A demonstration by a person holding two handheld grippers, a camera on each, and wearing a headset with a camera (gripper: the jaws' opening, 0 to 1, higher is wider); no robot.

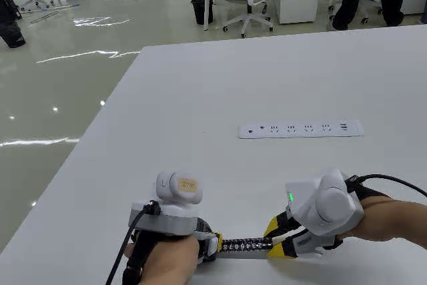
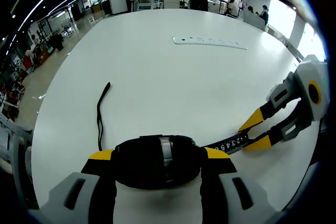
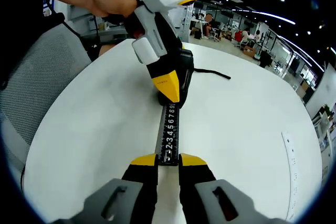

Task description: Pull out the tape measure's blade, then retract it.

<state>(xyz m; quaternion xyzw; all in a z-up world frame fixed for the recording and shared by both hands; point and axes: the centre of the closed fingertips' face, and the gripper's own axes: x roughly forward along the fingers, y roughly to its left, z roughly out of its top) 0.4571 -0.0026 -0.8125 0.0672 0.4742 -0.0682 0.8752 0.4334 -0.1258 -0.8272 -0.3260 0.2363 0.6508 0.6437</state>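
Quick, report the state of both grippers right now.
Left gripper: shut on the tape measure case.
Right gripper: shut on the blade, near its tip.

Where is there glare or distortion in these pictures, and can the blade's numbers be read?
Head view: light glares in streaks on the floor; the table is evenly lit. Left gripper view: the fisheye bends the table's edge, the far right is washed out, the black tape measure shows little detail. Right gripper view: the numbers on the blade are sharp and readable.
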